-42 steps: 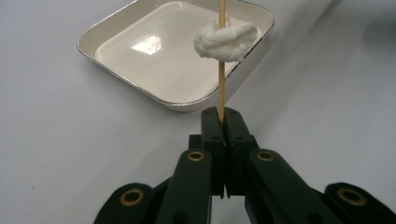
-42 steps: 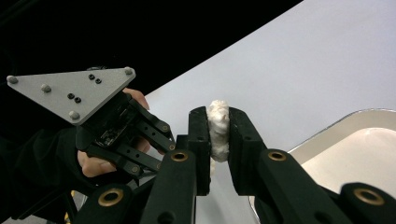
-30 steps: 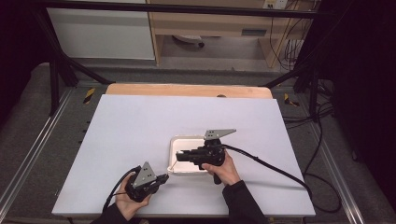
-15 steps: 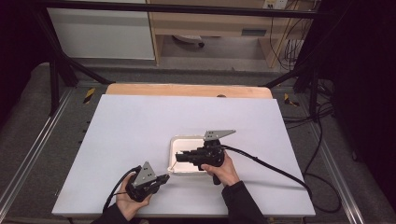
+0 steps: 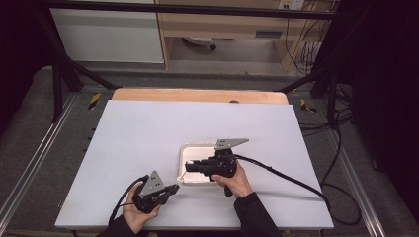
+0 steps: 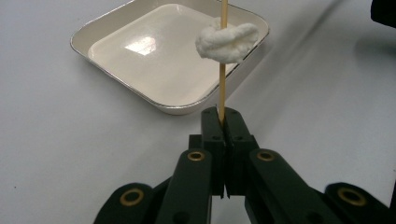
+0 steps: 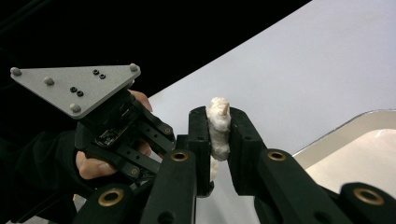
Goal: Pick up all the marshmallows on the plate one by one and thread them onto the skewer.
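Left gripper point(image 6: 223, 122) clamps skewer point(image 6: 223, 79) upright beside white tray point(image 6: 116, 51). Right gripper point(image 7: 219, 135) pinches white food piece point(image 7: 218, 128) threaded on skewer. No change from earlier frames: both hands hold still, piece not yet slid off, likely next.

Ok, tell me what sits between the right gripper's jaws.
In the right gripper view, the right gripper is shut on a white lump with the skewer tip poking out of its top.
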A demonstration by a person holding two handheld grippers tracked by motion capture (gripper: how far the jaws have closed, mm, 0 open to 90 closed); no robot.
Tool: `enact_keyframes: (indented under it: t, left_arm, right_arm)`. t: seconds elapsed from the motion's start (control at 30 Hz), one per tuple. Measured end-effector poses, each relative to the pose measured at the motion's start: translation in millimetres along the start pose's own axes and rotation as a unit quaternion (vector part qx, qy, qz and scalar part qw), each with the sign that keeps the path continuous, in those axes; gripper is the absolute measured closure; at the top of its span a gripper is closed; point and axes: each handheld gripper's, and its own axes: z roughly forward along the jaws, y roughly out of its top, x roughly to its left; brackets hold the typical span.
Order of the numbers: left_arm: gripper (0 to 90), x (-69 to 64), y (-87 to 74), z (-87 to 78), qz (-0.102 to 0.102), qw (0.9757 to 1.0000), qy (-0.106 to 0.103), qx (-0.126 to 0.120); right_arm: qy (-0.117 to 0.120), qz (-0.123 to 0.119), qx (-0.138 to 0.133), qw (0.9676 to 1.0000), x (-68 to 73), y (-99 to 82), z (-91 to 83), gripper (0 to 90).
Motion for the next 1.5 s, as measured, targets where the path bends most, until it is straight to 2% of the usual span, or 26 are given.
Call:
enact_keyframes:
  t: [0.33,0.37,0.4,0.43,0.47,0.5,0.53,0.6,0.73,0.77,0.8,0.83,0.9,1.07,1.13,1.3,1.5]
  left_arm:
    - [88.8,-0.5,0.7,-0.2,-0.003,1.0000,-0.003,-0.004]
    - [88.9,-0.4,1.1,-0.7,-0.005,0.9998,-0.007,-0.018]
    - [88.9,-0.7,5.5,-3.4,-0.013,0.9992,-0.014,-0.034]
    - [88.9,-3.1,10.4,-5.5,0.002,0.9993,-0.002,-0.039]
    - [88.8,-5.7,12.4,-5.2,0.015,0.9992,0.012,-0.035]
    - [88.8,-6.0,10.2,-3.4,0.010,0.9992,0.011,-0.036]
    - [88.8,-4.2,7.6,-2.4,0.002,0.9994,0.002,-0.034]
    - [88.9,-3.2,6.4,-3.2,0.003,0.9996,0.001,-0.029]
    - [88.8,-0.8,7.1,-3.7,-0.006,0.9993,-0.002,-0.037]
    - [88.8,-1.0,7.2,-3.7,-0.006,0.9993,0.001,-0.037]
    - [88.8,-1.0,6.6,-3.7,-0.006,0.9994,0.002,-0.035]
    - [88.8,-0.6,5.7,-3.6,-0.007,0.9994,0.002,-0.034]
    - [88.8,0.4,4.8,-4.1,-0.010,0.9994,0.001,-0.033]
    - [88.7,3.7,3.5,-4.7,-0.016,0.9994,0.001,-0.032]
    - [88.7,4.8,2.6,-4.7,-0.021,0.9993,0.001,-0.030]
    - [88.7,7.7,1.3,-4.6,-0.029,0.9993,-0.001,-0.024]
    - [88.6,9.4,0.9,-4.1,-0.036,0.9991,-0.005,-0.021]
  right_arm:
    - [0.000,-0.002,0.003,1.0000,0.3,-2.8,2.1,81.4]
    - [0.001,0.001,0.003,1.0000,0.3,-3.0,2.6,81.4]
    - [0.003,0.004,0.020,0.9998,0.2,-3.5,4.3,81.0]
    - [0.001,-0.003,0.048,0.9988,0.5,-8.7,11.4,80.4]
    - [0.011,0.003,0.055,0.9984,1.1,-15.7,17.8,80.4]
    - [0.011,0.000,0.050,0.9987,1.9,-19.8,21.6,80.4]
    - [0.011,0.001,0.047,0.9988,1.5,-21.4,22.8,80.3]
    - [0.008,-0.006,0.050,0.9987,0.7,-24.9,24.3,80.0]
    - [0.006,-0.005,0.040,0.9992,1.1,-23.4,24.0,77.1]
    - [0.001,-0.007,0.038,0.9993,2.0,-22.3,23.0,74.4]
    - [-0.003,-0.011,0.035,0.9993,3.0,-21.4,21.9,64.7]
    - [-0.015,-0.017,0.028,0.9993,4.3,-20.3,20.3,60.0]
    - [-0.031,-0.031,0.029,0.9986,6.8,-16.4,15.1,58.6]
    - [-0.064,-0.056,0.022,0.9962,10.1,-7.1,5.2,41.5]
    - [-0.088,-0.070,0.029,0.9932,9.4,-5.7,2.7,34.1]
    - [-0.130,-0.086,0.046,0.9866,5.3,-5.1,-5.8,18.6]
    - [-0.166,-0.089,0.075,0.9793,-3.6,-9.2,-17.8,12.3]
